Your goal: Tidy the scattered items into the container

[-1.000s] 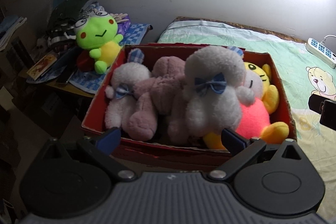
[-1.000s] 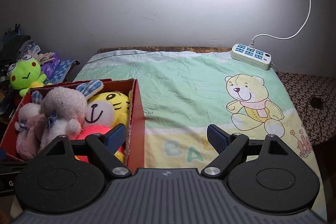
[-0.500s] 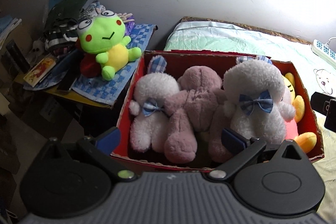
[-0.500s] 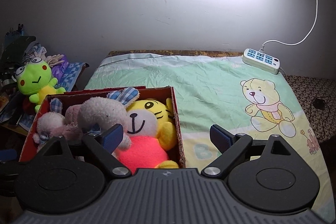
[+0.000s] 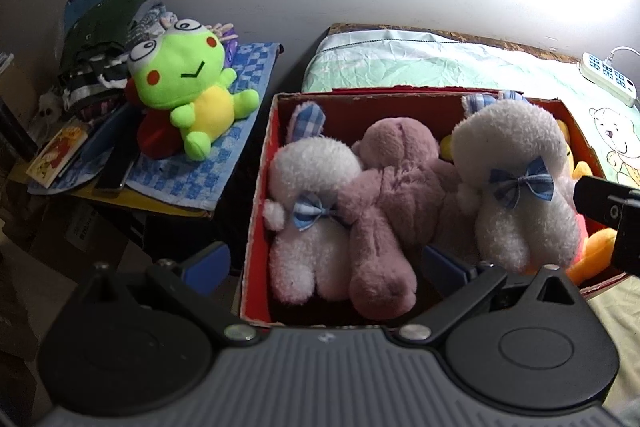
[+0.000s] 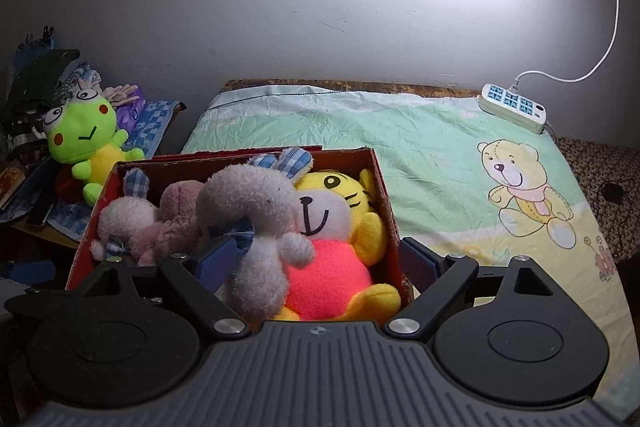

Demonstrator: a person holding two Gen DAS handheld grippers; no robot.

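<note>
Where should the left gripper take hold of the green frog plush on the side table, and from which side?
Probably the round yellow belly of the green frog plush, coming from above and slightly in front. It sits propped facing the camera on the blue checked cloth, with clutter behind the head, so front and top are open. The left gripper is open and empty, over the red box.

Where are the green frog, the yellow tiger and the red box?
green frog [image 5: 182,67], left wrist view, face.
yellow tiger [image 6: 328,199], right wrist view, face.
red box [image 5: 256,211], left wrist view, left wall.
</note>
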